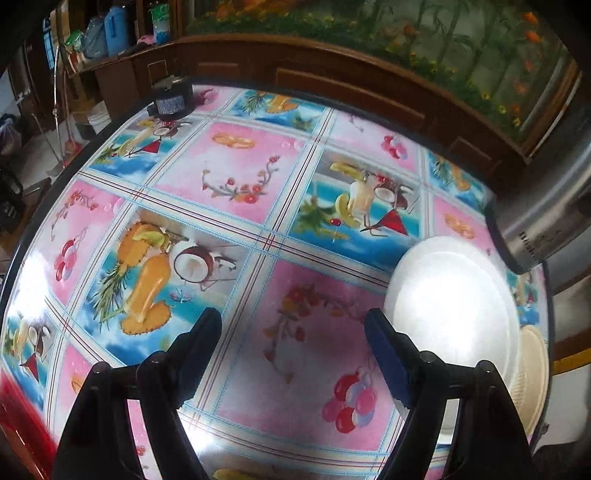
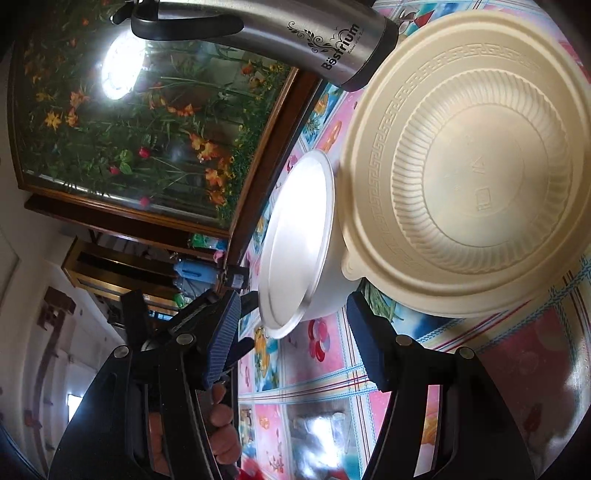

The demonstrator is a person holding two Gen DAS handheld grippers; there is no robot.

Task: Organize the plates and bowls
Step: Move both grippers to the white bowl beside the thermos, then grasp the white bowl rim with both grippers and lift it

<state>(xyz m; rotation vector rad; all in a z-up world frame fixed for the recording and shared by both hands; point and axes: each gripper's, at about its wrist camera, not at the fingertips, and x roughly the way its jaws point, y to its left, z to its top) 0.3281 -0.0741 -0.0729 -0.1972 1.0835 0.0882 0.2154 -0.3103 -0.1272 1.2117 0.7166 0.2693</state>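
A white plate lies on the table at the right, just beyond my left gripper's right finger. A cream plastic bowl sits behind it at the table edge. My left gripper is open and empty above the patterned cloth. In the right wrist view the cream bowl fills the upper right, with the white plate beside it on the left. My right gripper is open and empty, its fingertips close to the plate's rim and the bowl's tab.
A steel thermos jug stands beyond the bowl; it also shows in the left wrist view. A small black device sits at the table's far edge. A wooden cabinet with an aquarium lies behind the table.
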